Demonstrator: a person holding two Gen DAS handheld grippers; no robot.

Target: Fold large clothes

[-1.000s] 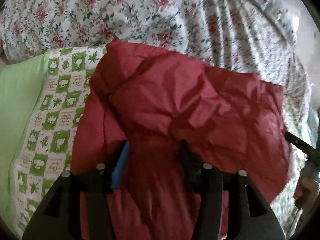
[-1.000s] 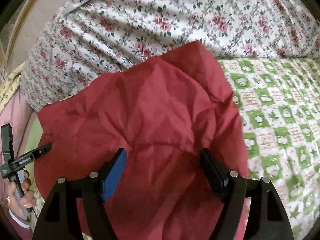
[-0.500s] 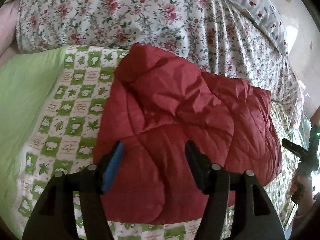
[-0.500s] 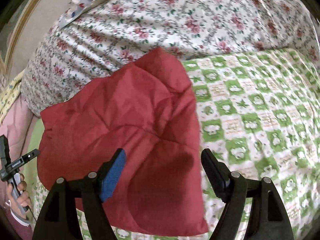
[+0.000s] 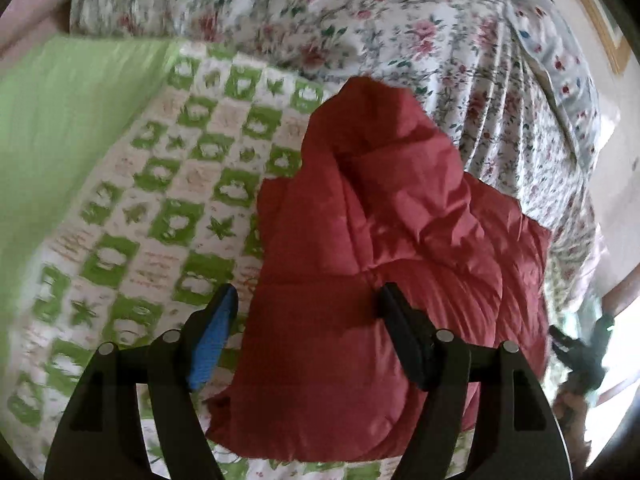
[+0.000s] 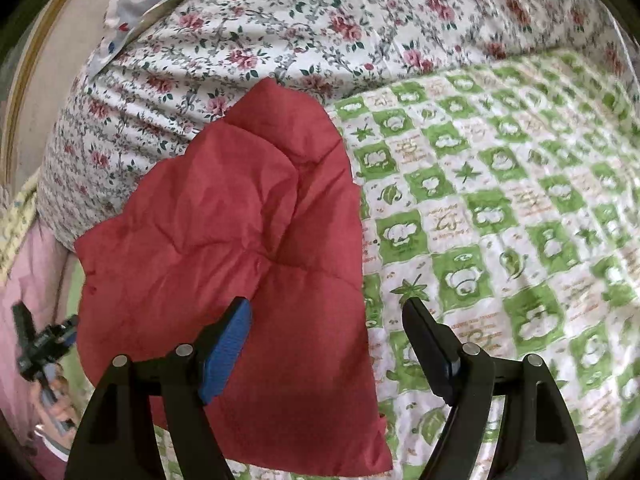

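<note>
Lying folded on the green-checked quilt point(image 6: 500, 216), red padded jacket point(image 5: 384, 264), far corner reaching up against the floral bedding point(image 6: 320, 20). Showing again in the right wrist view as a puffy, creased bundle point(image 6: 240, 240), near edge running down toward the bottom of the frame, flat on the quilt and touched by no finger.

Hovering above the jacket's left edge, left gripper point(image 5: 308, 312), jaws standing wide and having just been opening further, nothing pinched between them. Showing over the quilt just beside the jacket, blue-padded finger point(image 5: 214, 344); showing over the red fabric, black finger point(image 5: 404, 340), neither one pressing into the cloth.

Hanging over the jacket's right edge, right gripper point(image 6: 326, 324), jaws likewise spread wide, gripping nothing. Sitting over the red cloth, its blue finger point(image 6: 228, 352); sitting over the quilt, its black one point(image 6: 428, 348).

Appearing blurred at the far right of the left view, the other tool in a hand point(image 5: 576, 396). Appearing at the far left of the right view, a hand point(image 6: 52, 400) holding the other tool's grip.

Spreading plain light green at the left of the left view, sheet point(image 5: 60, 140), beside the quilt.
</note>
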